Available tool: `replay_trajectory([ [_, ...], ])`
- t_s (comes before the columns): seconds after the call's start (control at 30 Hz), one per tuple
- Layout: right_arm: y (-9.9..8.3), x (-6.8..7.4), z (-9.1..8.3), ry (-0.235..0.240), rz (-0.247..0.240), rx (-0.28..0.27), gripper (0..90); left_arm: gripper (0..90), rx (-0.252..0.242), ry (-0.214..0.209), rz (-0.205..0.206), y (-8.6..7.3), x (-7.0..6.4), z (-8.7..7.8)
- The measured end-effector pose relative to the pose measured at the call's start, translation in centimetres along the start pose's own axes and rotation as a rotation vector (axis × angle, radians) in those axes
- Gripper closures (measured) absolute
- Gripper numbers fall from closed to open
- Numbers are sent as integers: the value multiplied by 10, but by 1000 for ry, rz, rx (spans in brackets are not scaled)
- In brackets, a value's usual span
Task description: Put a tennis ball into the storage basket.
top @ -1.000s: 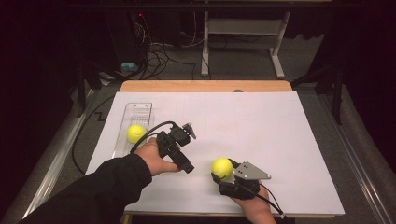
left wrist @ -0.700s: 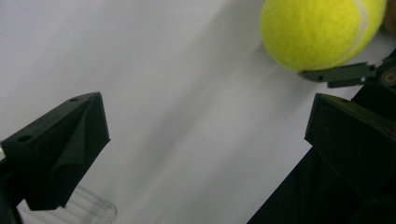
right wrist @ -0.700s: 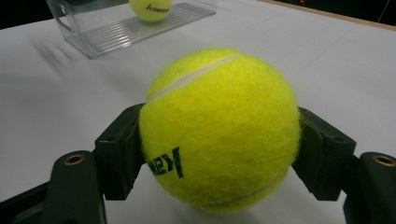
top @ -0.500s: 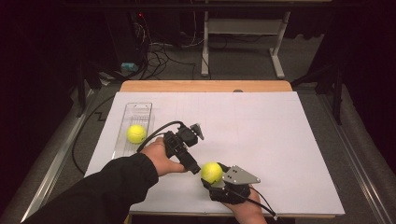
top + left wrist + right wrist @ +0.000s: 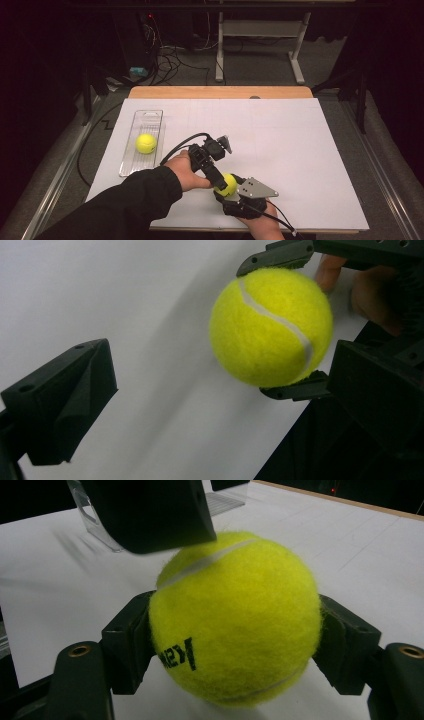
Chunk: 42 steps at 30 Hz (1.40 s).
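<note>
A yellow tennis ball (image 5: 226, 184) is off the white sheet near the table's front edge, with my right gripper (image 5: 232, 194) shut on it. In the right gripper view the ball (image 5: 235, 620) sits squeezed between the two black jaws of my right gripper (image 5: 235, 647). My left gripper (image 5: 218, 180) reaches in from the left, open, and its jaws straddle the ball (image 5: 272, 332) without closing. One left jaw hangs just over the ball's top. A second tennis ball (image 5: 145, 143) lies in a clear plastic tray (image 5: 150, 117) at the left.
A white sheet (image 5: 280, 135) covers the table, with a wooden edge (image 5: 220, 92) at the back. Cables trail from both grippers toward the front. A metal rail (image 5: 55, 180) runs along the table's left side.
My right gripper has carried the ball leftward. My left gripper has swung right and down to meet it, and its open jaws now stand around the ball.
</note>
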State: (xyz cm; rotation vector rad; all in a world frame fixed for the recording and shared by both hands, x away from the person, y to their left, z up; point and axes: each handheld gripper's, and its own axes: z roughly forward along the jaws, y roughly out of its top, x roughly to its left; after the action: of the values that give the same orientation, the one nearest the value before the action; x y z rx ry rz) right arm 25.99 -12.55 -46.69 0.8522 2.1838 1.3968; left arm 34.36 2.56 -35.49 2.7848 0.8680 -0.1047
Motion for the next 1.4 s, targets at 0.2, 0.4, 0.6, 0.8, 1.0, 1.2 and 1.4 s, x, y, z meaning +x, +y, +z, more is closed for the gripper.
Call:
replay_trajectory([
  [0.2,1,-1,-1,-1,2,-16,277,7,10,-21,8,7,-3,10],
  [0.4,3,-2,-3,7,2,-26,277,7,25,-43,8,11,-5,19],
  [0.6,3,-2,-3,7,-7,-38,276,26,42,-65,4,12,-7,29],
  [0.8,3,-2,-2,1,-6,-40,276,129,50,-96,2,12,-7,34],
  [1.0,3,-4,-2,-6,-3,-37,275,230,37,-139,-8,12,-5,34],
  [1.2,2,-3,-1,-8,-5,-37,274,263,44,-135,-3,12,-6,34],
  [1.4,3,-3,-1,-2,-8,-37,267,266,41,-127,-5,12,-6,34],
])
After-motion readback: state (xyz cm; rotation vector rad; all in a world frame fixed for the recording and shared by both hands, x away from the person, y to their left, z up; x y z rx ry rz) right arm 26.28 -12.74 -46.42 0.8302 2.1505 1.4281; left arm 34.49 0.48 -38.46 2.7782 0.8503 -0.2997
